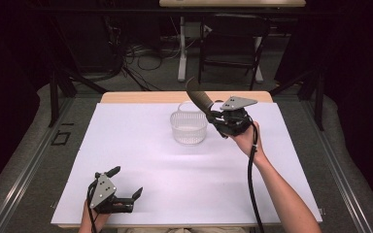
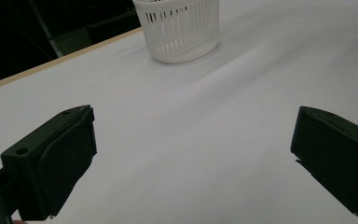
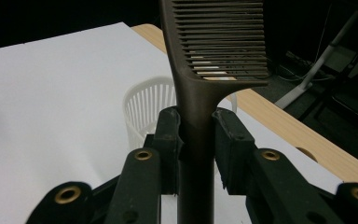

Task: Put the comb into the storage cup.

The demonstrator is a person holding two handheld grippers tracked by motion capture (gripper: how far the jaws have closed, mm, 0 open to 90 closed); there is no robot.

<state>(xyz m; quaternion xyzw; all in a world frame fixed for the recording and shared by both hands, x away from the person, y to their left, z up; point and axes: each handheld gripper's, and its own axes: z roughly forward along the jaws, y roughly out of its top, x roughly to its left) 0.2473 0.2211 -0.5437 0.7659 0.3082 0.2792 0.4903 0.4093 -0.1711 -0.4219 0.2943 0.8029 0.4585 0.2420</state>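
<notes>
A: Your right claw is clamped on the comb, pads squeezing the handle on both sides, teeth end sticking out past the tips. The basket sits just beyond and below those tips, on the table.

B: So what's the step?

A: Likely dropping the comb into the basket. Carry the claw over until the comb's far end hangs above the basket's mouth, tip it down, and only then ease the grip. It's a long comb and a light basket; let it go against the rim and the basket could well tip.

B: And the left claw?

A: Jaws wide apart, nothing between them, resting low by your near edge, well clear of the basket.

B: Anything the views disagree on?

A: The right gripper view shows the pads' bite on the handle; the high view shows how far off the basket the claw is.
</notes>
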